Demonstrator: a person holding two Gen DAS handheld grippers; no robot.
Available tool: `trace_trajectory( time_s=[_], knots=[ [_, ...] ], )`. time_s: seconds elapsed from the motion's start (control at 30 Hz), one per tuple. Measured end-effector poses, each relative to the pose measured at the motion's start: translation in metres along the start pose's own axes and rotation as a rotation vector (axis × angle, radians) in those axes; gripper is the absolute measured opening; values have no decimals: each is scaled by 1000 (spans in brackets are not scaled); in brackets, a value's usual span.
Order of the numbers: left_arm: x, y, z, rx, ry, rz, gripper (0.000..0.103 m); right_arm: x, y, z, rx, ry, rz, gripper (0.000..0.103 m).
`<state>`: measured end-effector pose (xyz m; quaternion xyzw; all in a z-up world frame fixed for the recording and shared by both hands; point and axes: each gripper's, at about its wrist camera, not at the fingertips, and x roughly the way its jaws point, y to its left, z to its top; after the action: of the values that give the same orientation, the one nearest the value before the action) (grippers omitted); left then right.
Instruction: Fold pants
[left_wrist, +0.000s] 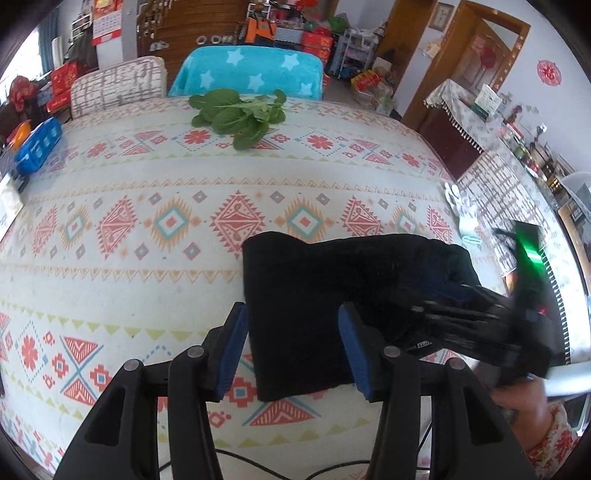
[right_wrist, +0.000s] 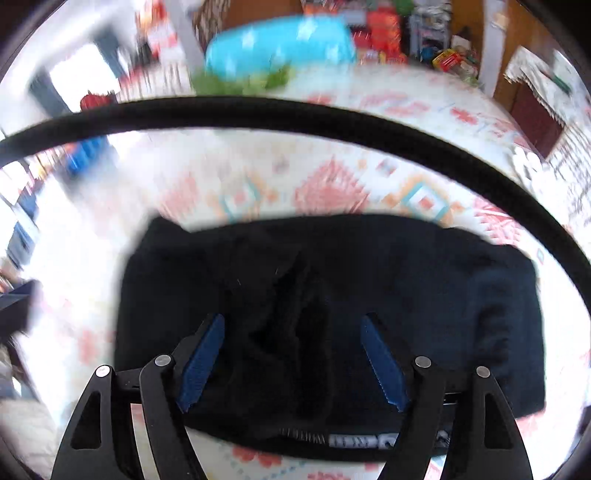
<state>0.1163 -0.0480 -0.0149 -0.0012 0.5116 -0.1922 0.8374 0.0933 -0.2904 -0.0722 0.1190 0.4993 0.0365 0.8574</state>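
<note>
I see the folded black pants (right_wrist: 332, 317) lying on the patterned tablecloth (left_wrist: 147, 221). Left gripper (left_wrist: 293, 345) is partly open and empty, straddling their left edge. Right gripper (right_wrist: 291, 360) is wide open above them, gripping nothing. The white waistband label (right_wrist: 365, 440) is too blurred to read.

The pants (left_wrist: 317, 295) you are folding are black cloth, matt and a little fuzzy, with a woven label on the waistband. Your left tongs (left_wrist: 295, 350) and right tongs (right_wrist: 291, 362) have matt black plastic arms, blue pads with a ribbed rubbery look, and round shiny pins that seem to be metal. The cover of the table (left_wrist: 147, 192) is smooth and slightly glossy, maybe a plastic-coated printed cloth. The greens (left_wrist: 240, 114) have smooth leaves. The turquoise blanket (left_wrist: 251, 70) looks soft and fleecy.
</note>
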Motion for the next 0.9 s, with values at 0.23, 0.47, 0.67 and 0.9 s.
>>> trace_trajectory(
  time_s=[0.23,0.47,0.67,0.9],
  knots=[
    [63,-20,25,45,45,69,51,-59,-68,-29,159,-94,-37,81],
    [132,-40,41,139,112,209,51,-79,-94,-69,272,-85,-94,81],
    [129,-40,50,153,116,183,51,-92,-123,-88,372,-87,-93,81],
    [80,-88,79,231,46,-52,52,-91,-150,-99,496,-117,24,81]
  ],
)
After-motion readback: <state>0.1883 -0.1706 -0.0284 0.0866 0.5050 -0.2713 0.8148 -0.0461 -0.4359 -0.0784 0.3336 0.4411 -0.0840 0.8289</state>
